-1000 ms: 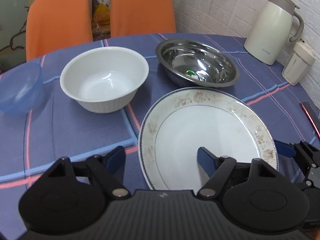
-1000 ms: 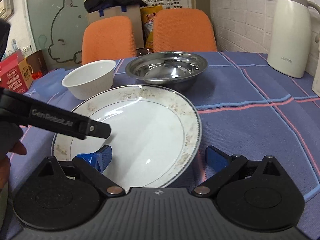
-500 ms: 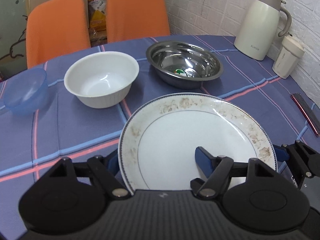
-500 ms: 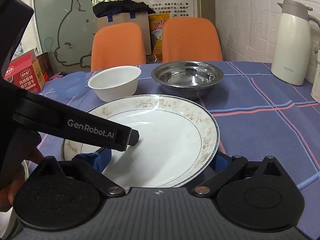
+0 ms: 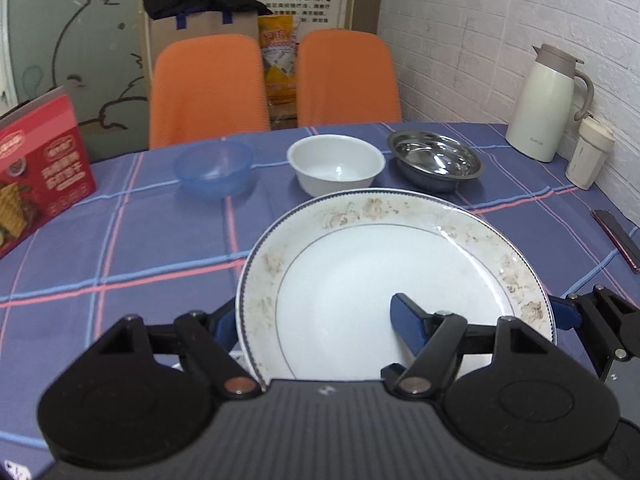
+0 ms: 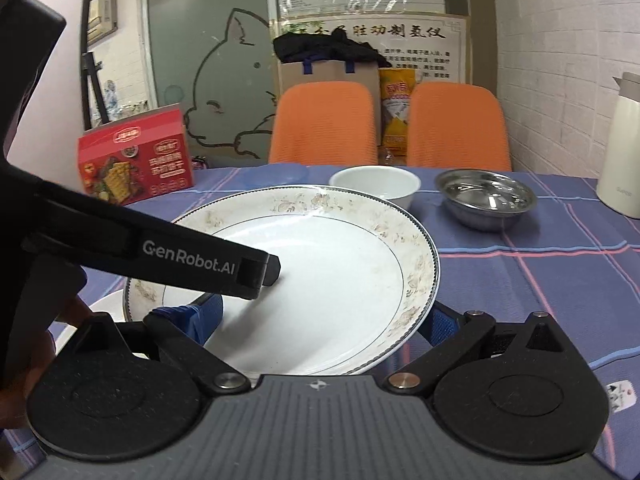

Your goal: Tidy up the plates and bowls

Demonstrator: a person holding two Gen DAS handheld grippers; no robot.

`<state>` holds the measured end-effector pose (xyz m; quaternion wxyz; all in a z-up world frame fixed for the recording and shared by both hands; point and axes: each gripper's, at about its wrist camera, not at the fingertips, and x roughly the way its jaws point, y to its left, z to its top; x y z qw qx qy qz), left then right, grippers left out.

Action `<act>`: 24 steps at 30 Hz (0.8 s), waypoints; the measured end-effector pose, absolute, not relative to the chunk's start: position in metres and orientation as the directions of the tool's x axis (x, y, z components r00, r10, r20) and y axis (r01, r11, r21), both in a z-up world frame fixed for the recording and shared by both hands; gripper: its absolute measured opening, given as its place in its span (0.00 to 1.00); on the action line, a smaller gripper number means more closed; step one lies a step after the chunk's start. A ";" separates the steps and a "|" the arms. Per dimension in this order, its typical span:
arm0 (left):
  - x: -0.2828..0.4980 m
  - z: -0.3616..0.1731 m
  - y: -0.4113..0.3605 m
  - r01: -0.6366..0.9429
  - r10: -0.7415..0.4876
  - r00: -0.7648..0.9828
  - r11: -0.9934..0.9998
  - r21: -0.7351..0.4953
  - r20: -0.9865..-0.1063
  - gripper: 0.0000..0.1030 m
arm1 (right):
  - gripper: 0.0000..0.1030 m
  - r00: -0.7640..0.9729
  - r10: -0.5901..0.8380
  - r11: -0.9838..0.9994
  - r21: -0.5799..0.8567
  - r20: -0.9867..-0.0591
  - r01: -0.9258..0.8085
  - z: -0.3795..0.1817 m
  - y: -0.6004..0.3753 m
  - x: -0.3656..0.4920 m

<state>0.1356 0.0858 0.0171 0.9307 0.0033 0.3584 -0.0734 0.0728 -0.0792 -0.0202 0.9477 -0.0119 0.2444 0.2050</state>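
A large white plate (image 5: 380,280) with a faded floral rim hangs above the blue checked table (image 5: 120,260). My left gripper (image 5: 316,320) is shut on its near left rim, one finger under the edge and one over the white centre. Over on the plate (image 6: 320,280)'s other side, my right gripper (image 6: 320,320) is shut on the rim the same way. The left gripper's finger (image 6: 200,260) lies across the plate. Behind stand a blue plastic bowl (image 5: 212,168), a white bowl (image 5: 336,164) and a steel bowl (image 5: 434,160).
A red food box (image 5: 40,168) stands at the table's left. A cream thermos jug (image 5: 540,108) and a small lidded cup (image 5: 588,152) sit by the brick wall on the right. Two orange chairs (image 5: 208,88) are behind. A white dish edge (image 6: 104,308) shows below the plate.
Both grippers have risen and drawn back from the bowls, carrying the plate with them. The bowls now look smaller and farther away.
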 end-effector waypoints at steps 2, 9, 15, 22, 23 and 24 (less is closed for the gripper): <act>0.112 0.015 0.102 0.092 -0.087 0.742 0.995 -0.028 -0.665 0.71 | 0.87 0.772 0.420 0.896 0.087 -0.477 -0.435 -0.023 -0.064 0.062; 0.057 -0.003 0.150 -0.039 0.002 0.734 0.998 -0.039 -0.679 0.72 | 0.87 0.703 0.490 0.844 0.079 -0.515 -0.531 -0.036 -0.023 0.031; 0.044 -0.019 0.165 -0.055 0.003 0.741 0.997 -0.055 -0.672 0.73 | 0.86 0.677 0.494 0.831 0.065 -0.545 -0.553 -0.045 -0.012 0.021; 0.044 -0.030 0.180 -0.066 -0.012 0.737 0.994 -0.090 -0.675 0.78 | 0.84 0.685 0.472 0.830 0.018 -0.554 -0.557 -0.042 -0.010 0.014; 0.042 -0.027 0.181 -0.071 0.006 0.748 0.995 -0.071 -0.664 0.78 | 0.84 0.699 0.458 0.835 -0.003 -0.549 -0.550 -0.041 -0.009 0.013; 0.039 -0.024 0.181 -0.074 0.020 0.761 0.996 -0.055 -0.648 0.80 | 0.84 0.706 0.446 0.837 -0.022 -0.550 -0.546 -0.041 -0.009 0.013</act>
